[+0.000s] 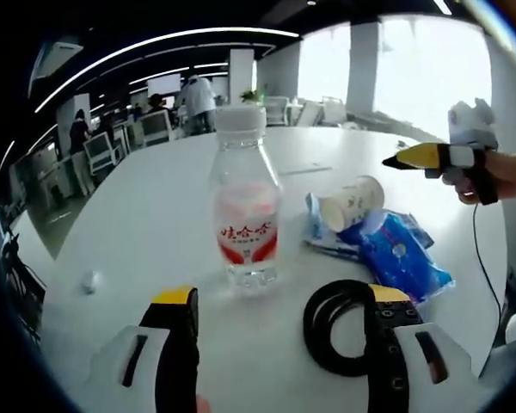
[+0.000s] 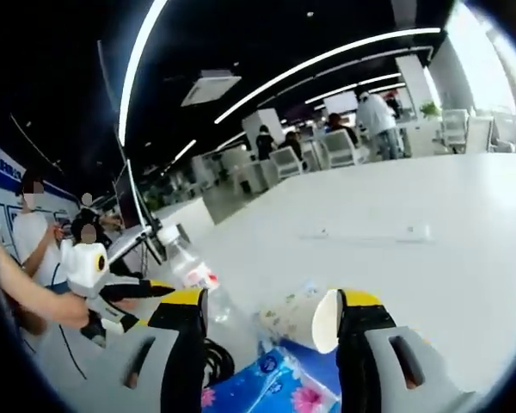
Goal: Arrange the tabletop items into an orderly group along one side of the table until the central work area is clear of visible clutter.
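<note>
Water bottle (image 1: 246, 203) stands upright, paper cup (image 1: 353, 202) lies sideways; both grippers' jaws wide, empty.

1 bottle (image 1: 244, 202), 1 paper cup (image 1: 353, 203), 1 tissue pack (image 1: 402, 255), 1 black band (image 1: 337, 325), 1 small wad (image 1: 89, 281).

Bottle (image 1: 245, 202): clear plastic, white cap, label white with red lettering. Cup (image 1: 353, 203) right of bottle: white, faint speckled print. Tissue pack (image 1: 402, 255) beside cup: blue, pink flower pattern. Strap (image 1: 342, 325): black. Table (image 1: 138, 232): white. Left gripper (image 1: 279, 297), right gripper (image 2: 271, 301): black jaws, yellow tips.
</note>
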Tool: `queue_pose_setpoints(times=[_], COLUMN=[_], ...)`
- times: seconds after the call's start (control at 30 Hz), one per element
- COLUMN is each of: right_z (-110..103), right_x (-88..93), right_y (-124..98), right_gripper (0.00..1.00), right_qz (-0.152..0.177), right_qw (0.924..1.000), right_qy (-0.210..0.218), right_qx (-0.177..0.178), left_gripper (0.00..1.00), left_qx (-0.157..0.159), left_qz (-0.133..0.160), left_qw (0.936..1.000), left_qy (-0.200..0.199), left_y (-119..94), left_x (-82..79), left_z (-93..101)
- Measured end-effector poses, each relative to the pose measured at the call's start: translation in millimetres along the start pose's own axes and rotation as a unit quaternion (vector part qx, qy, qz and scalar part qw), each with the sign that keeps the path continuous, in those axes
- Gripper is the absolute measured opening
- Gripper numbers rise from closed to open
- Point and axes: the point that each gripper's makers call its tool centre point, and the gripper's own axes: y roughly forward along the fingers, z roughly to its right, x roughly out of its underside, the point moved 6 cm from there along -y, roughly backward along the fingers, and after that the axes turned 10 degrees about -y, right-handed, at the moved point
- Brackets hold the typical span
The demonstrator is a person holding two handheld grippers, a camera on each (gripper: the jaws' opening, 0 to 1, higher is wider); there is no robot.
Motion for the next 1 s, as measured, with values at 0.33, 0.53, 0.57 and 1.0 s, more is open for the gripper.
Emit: queue_pose_setpoints(times=[0.33,0.53,0.57,1.0], right_z=[6,14,14,26], right_x=[7.1,9.1,10.0,18.4], right_y=[13,17,18,20], right_gripper=[0.5,0.47,0.47,0.36], right_qz=[-0.015,-0.006,-0.008,0.007], right_qw=[0.9994,0.9966,0.9963,0.9814], right_qy=[0.032,0.081,0.084,0.19], right_qx=[0.003,0.013,0.014,0.027], left_gripper=[0.73,0.73,0.73,0.7], left_qx=[-0.001,-0.005,-0.006,-0.01], left_qz=[-0.004,-0.008,-0.009,-0.014], left_qw=[1.0,0.9999,0.9999,0.9997], left_qy=[-0.006,-0.011,-0.011,-0.019], left_y=[0,0,-1,-1], left_x=[3.8,8.6,8.8,13.8], left_z=[-2.2,-6.9,-7.1,-10.3])
